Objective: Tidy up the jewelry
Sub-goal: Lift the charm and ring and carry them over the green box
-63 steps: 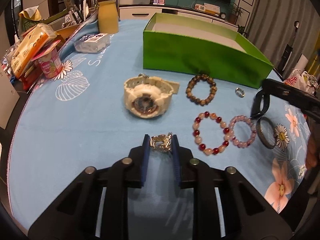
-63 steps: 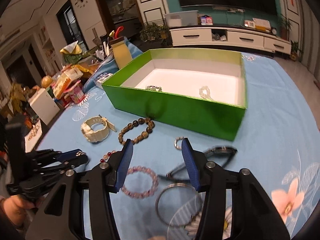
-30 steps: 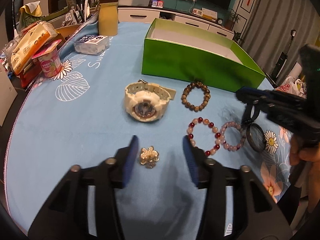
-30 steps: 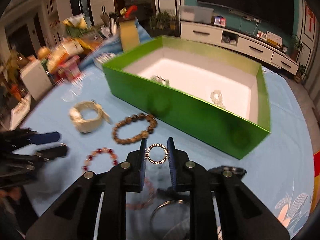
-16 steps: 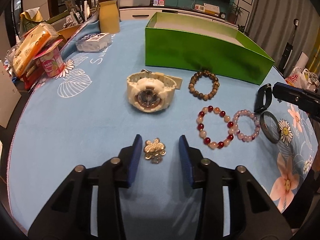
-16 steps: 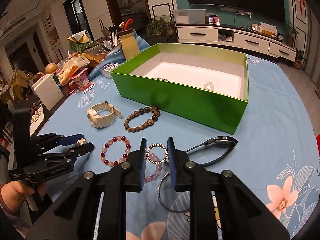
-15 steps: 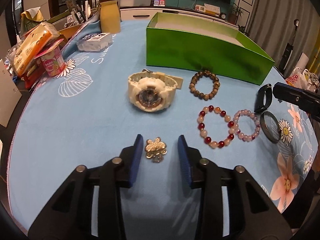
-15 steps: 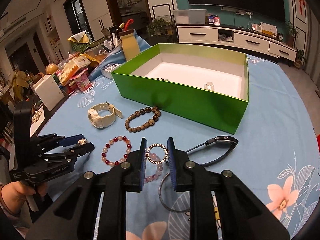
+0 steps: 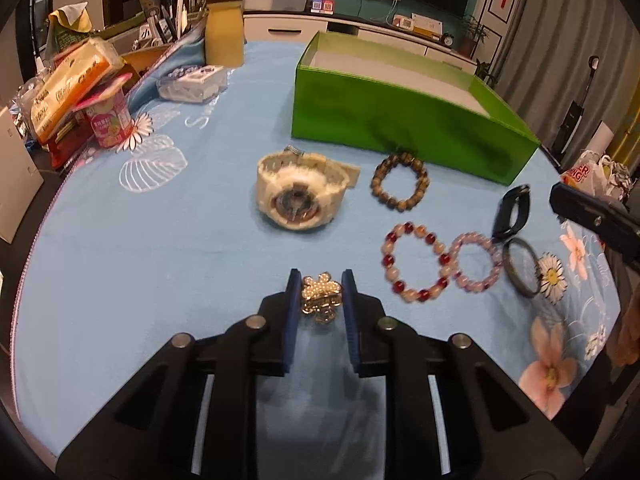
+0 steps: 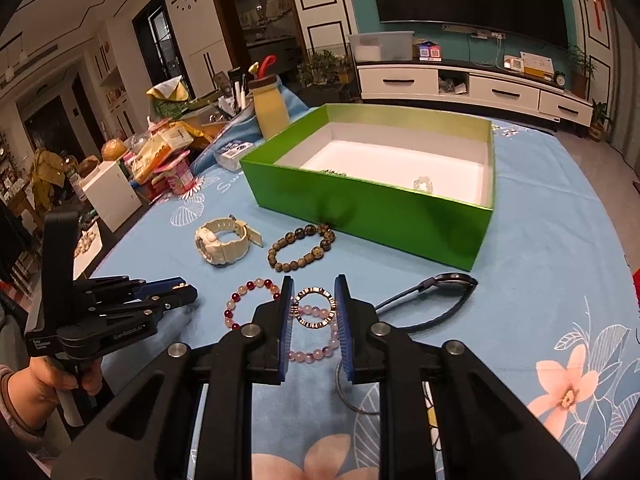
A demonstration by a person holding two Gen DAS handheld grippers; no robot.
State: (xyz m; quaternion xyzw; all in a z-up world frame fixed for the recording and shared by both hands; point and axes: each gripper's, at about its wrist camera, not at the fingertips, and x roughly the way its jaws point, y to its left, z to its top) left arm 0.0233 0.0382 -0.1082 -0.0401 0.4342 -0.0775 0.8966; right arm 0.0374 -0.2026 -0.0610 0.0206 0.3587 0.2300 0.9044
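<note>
My left gripper (image 9: 321, 294) is shut on a pearl flower brooch (image 9: 321, 298), low over the blue tablecloth. My right gripper (image 10: 313, 308) is shut on a small beaded ring (image 10: 313, 306) and holds it above the pink bead bracelet (image 10: 316, 336). The green box (image 10: 368, 200) stands beyond, open, with two small pieces inside. A white watch (image 9: 298, 196), a brown bead bracelet (image 9: 400, 186), a red and white bead bracelet (image 9: 416, 262), a pink bracelet (image 9: 476, 262), a black band (image 9: 514, 210) and a dark bangle (image 9: 522, 266) lie on the cloth.
Snack packets, a pink cup (image 9: 108, 118), a clear case (image 9: 192, 82) and a yellow bottle (image 9: 224, 38) crowd the table's far left. The left gripper shows in the right wrist view (image 10: 176, 290). The table edge curves along the left.
My left gripper has closed on the pearl brooch, which lay loose between open jaws before. My right gripper still holds the small ring, almost unmoved.
</note>
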